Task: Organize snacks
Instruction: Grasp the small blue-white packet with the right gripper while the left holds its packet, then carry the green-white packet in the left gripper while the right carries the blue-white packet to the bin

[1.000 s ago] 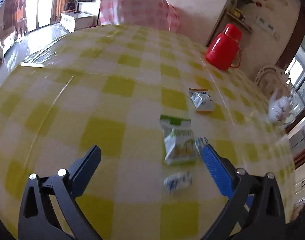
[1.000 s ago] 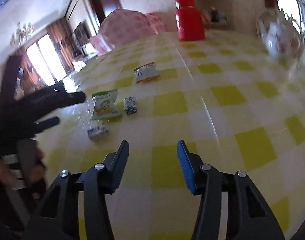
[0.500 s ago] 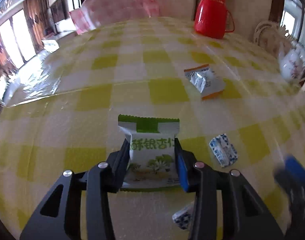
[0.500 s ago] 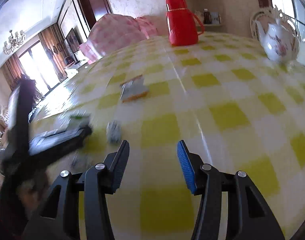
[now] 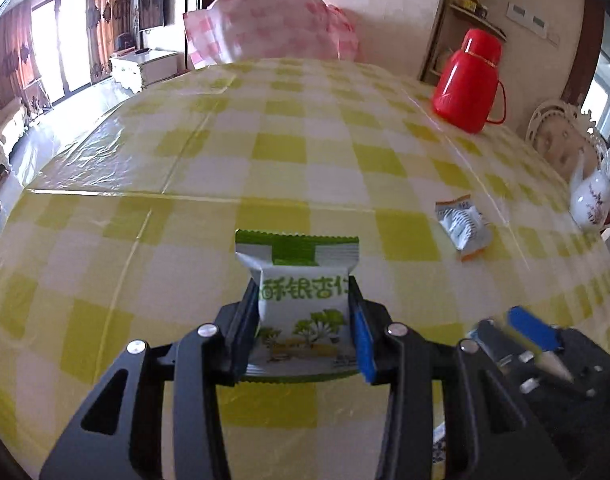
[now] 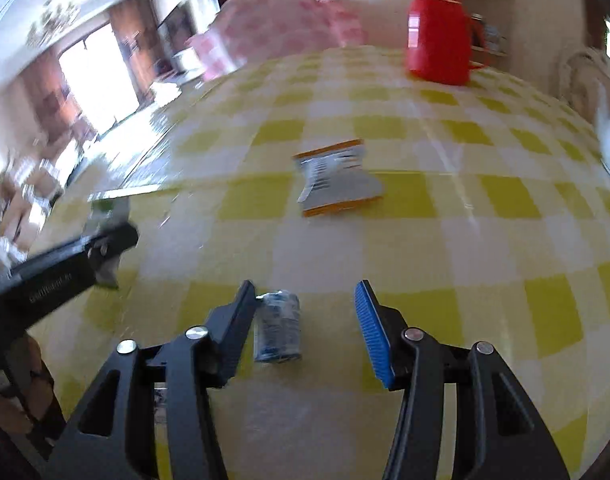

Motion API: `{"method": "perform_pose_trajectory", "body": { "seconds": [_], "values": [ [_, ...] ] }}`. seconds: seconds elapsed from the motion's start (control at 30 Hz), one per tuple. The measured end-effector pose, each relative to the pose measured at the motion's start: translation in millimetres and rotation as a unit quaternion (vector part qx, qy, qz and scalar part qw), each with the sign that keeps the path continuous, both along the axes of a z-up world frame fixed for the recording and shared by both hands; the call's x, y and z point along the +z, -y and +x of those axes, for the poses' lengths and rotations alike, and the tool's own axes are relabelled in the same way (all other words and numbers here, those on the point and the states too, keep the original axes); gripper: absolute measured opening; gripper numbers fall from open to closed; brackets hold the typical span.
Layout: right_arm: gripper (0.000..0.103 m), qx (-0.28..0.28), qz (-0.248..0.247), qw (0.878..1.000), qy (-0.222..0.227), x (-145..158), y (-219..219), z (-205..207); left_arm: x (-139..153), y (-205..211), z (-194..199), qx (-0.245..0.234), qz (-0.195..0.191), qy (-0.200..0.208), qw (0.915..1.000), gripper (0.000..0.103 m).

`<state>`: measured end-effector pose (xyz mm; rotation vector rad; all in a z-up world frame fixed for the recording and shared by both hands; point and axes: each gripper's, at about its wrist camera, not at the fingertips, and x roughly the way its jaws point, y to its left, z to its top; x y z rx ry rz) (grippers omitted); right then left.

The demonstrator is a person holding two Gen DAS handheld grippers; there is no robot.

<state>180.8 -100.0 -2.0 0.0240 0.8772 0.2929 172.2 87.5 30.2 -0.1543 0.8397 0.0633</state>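
Our left gripper [image 5: 305,320] clamps the green-and-white snack packet [image 5: 301,304] just above the checked tablecloth [image 5: 145,240]. Our right gripper [image 6: 305,320] is spread wide around a small blue-and-white candy [image 6: 277,328] lying nearer its left finger. Farther off we see an orange-edged packet [image 6: 337,178], then the red thermos [image 6: 439,28].

— Where's the snack packet [image 5: 301,312]?
— Between the left gripper [image 5: 305,332] jaws, over the tabletop [image 5: 145,240].
— And the rest?
— A small candy [image 6: 277,326] lies between the right gripper [image 6: 309,328] jaws; another packet [image 6: 337,178] beyond it, the flask [image 6: 439,28] at the far edge.
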Motion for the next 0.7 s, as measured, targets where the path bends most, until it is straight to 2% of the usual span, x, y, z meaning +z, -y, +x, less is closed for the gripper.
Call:
{"method": "perform_pose_trajectory", "body": {
  "seconds": [0.07, 0.1, 0.13, 0.17, 0.2, 0.27, 0.43, 0.6, 0.7],
  "values": [
    [0.049, 0.01, -0.033, 0.999, -0.002, -3, -11, -2, 3, 1, -4, -0.003, 0.002, 0.002, 1.0, 0.042],
    [0.043, 0.02, -0.048, 0.999, 0.0, -3, -16, -4, 0, 3, -2, -0.005, 0.002, 0.001, 1.0, 0.042],
    [0.025, 0.032, -0.059, 0.998, 0.007, -3, -19, -9, 0, 4, -3, -0.01, 0.002, -0.002, 0.9999, 0.042],
    [0.016, 0.04, -0.06, 0.997, 0.01, -3, -21, -13, -3, 6, -1, -0.012, 0.002, -0.004, 0.9999, 0.042],
    [0.012, 0.041, -0.064, 0.997, 0.011, -3, -21, -17, -6, 8, 1, -0.016, 0.001, -0.005, 0.9999, 0.042],
    [0.013, 0.029, -0.077, 0.996, 0.017, -3, -20, -22, -9, 10, 5, -0.022, -0.002, -0.006, 0.9997, 0.042],
    [0.013, -0.017, -0.036, 0.998, 0.052, 14, 5, -38, -6, 11, 3, -0.029, -0.006, 0.002, 0.9996, 0.042],
    [0.013, -0.075, 0.01, 0.996, 0.053, 15, 36, -60, -5, 12, 1, -0.032, -0.01, 0.005, 0.9994, 0.042],
    [0.013, -0.104, 0.016, 0.993, 0.059, 16, 48, -74, -3, 10, -2, -0.032, -0.013, 0.009, 0.9994, 0.042]
  ]
}}
